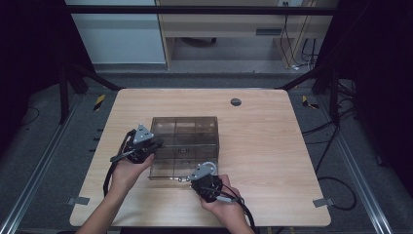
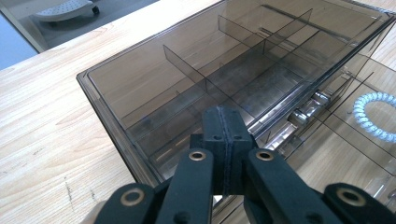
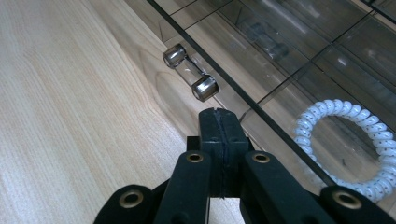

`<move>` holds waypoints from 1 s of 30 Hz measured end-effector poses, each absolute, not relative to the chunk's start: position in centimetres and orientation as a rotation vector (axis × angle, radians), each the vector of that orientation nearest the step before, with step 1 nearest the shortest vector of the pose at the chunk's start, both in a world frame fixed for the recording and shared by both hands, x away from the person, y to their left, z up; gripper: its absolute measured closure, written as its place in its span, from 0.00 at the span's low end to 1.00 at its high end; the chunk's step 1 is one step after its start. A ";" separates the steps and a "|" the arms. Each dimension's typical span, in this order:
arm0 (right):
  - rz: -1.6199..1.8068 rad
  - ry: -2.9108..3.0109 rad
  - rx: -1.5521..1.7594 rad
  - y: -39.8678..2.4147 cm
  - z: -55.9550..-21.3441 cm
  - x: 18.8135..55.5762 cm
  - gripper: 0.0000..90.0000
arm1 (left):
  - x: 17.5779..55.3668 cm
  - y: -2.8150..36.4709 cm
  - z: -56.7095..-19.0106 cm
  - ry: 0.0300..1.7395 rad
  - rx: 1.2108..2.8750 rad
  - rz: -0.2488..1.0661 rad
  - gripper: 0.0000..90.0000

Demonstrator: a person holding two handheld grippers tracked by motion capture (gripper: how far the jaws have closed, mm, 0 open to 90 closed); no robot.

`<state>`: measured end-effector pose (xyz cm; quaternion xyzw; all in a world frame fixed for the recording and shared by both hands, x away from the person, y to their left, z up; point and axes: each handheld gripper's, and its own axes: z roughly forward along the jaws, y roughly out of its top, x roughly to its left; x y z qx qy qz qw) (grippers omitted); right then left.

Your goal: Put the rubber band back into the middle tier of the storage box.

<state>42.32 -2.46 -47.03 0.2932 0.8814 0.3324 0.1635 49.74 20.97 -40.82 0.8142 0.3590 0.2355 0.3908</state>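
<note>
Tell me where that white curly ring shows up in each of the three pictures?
High view: the white coiled ring sits near the front right corner of the tinted box, just above the right gripper.
Left gripper view: at the right edge, seen through the clear plastic.
Right gripper view: lower right, inside a compartment.
Shared landmark: the box's dividers.

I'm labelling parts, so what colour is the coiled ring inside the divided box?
The coiled ring is white, with a pale bluish tint. It shows best in the right gripper view.
</note>
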 end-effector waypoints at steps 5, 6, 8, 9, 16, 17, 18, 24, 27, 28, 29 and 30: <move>0.949 2.509 0.834 -2.4 -47.1 42.5 1.00 | 49.8 21.0 -40.8 0.911 2.071 0.597 0.99; 0.951 2.508 0.834 -2.4 -47.1 42.5 1.00 | 49.8 21.0 -40.8 0.910 2.073 0.598 0.99; 0.948 2.508 0.839 -2.5 -47.1 42.6 1.00 | 49.8 21.0 -40.8 0.908 2.077 0.599 0.99; 0.952 2.511 0.841 -2.5 -47.1 42.6 1.00 | 49.8 21.0 -40.8 0.908 2.077 0.600 0.99; 0.959 2.513 0.831 -2.3 -47.1 42.7 1.00 | 49.8 20.9 -40.8 0.903 2.081 0.605 0.99; 0.957 2.513 0.836 -2.3 -47.0 42.7 1.00 | 49.7 20.9 -40.8 0.904 2.084 0.603 0.99; 0.960 2.515 0.830 -2.3 -47.0 42.7 1.00 | 49.8 20.9 -40.8 0.904 2.084 0.602 0.99; 0.973 2.502 0.845 -2.6 -46.8 43.0 1.00 | 49.8 21.0 -40.7 0.899 2.092 0.604 0.99; 0.986 2.492 0.855 -2.8 -46.7 43.2 1.00 | 49.8 20.9 -40.8 0.903 2.083 0.603 0.99; 0.986 2.490 0.857 -2.8 -46.7 43.2 1.00 | 49.8 20.9 -40.8 0.902 2.085 0.603 0.99; 0.986 2.488 0.859 -2.9 -46.7 43.3 1.00 | 49.8 20.9 -40.8 0.902 2.084 0.603 0.99; 0.983 2.491 0.857 -2.9 -46.7 43.3 1.00 | 49.8 20.9 -40.8 0.902 2.085 0.603 0.99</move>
